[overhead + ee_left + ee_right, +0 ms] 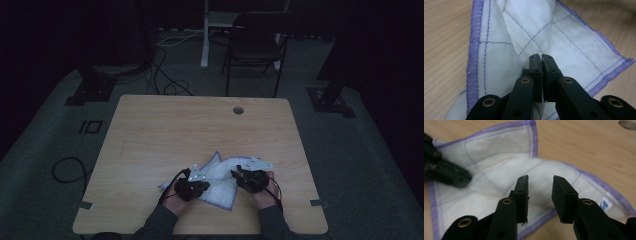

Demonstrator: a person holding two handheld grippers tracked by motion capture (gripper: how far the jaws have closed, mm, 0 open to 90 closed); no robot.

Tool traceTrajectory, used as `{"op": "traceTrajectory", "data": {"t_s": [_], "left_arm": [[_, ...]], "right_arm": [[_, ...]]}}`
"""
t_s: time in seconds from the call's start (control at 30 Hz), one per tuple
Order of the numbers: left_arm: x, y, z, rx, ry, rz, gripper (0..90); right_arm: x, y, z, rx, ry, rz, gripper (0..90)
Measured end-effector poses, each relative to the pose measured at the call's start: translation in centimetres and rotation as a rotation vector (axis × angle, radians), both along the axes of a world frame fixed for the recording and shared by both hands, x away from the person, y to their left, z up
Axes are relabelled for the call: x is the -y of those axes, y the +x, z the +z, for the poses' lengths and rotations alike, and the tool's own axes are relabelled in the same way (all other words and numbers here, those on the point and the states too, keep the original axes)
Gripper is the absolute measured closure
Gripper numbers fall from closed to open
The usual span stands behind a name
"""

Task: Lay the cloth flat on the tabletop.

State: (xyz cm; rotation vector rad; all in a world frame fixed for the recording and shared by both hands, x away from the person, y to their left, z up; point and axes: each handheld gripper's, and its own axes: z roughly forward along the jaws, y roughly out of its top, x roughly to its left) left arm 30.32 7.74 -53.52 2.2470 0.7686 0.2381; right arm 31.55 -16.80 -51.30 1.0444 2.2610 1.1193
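**One pinch made, the second not yet taken**

I have a white cloth (pixel 220 181) with a purple stitched border lying rumpled on the table (pixel 165 130), near its front edge and about midway between the two front corners. My hands come in over that front edge, one at each side of the cloth.

My left gripper (pixel 541 60) has its jaws pressed together on a raised fold of the cloth; a sliver of white fabric shows between the pads, and the cloth climbs in a ridge away from them. My right gripper (pixel 540 186) has its jaws apart, with nothing between them. It sits low over the right part of the cloth, where the purple hem curves round and a small label (pixel 604 203) is sewn by the edge. In the right gripper view the black shape at the far left is my other gripper, resting on the cloth.

I judge this to be the gripping stage of spreading or folding the cloth: one side is held, the other waits. The next move, as I read it, asks the right jaws to come down onto the hem just in front of them and close on a single layer. The fabric is soft and bunched, so I could easily catch two layers, or push the edge away instead of pinching it.
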Motion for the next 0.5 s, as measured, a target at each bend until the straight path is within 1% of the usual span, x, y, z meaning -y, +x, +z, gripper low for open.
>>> {"op": "traceTrajectory", "data": {"t_s": [0.13, 0.2, 0.23, 0.4, 0.5], "left_arm": [[0.0, 0.0, 0.0, 0.000, 0.000, 0.000, 87.5], [0.0, 0.0, 0.0, 0.000, 0.000, 0.000, 87.4], [0.0, 0.0, 0.0, -0.001, 0.002, 0.001, 87.4], [0.1, -0.1, 0.1, -0.002, 0.005, 0.000, 85.0], [0.2, -0.1, 0.3, -0.005, -0.003, -0.007, 81.3]], "right_arm": [[-0.7, 1.1, -0.6, -0.012, -0.003, -0.019, 67.6], [-1.1, 1.3, -0.8, -0.015, 0.000, -0.010, 66.7], [-1.3, 1.3, -0.9, -0.018, -0.006, -0.005, 66.7], [-1.9, 1.7, -2.4, -0.079, -0.045, -0.002, 66.7], [-1.8, 1.8, -2.7, -0.089, -0.036, -0.004, 66.9]]}}
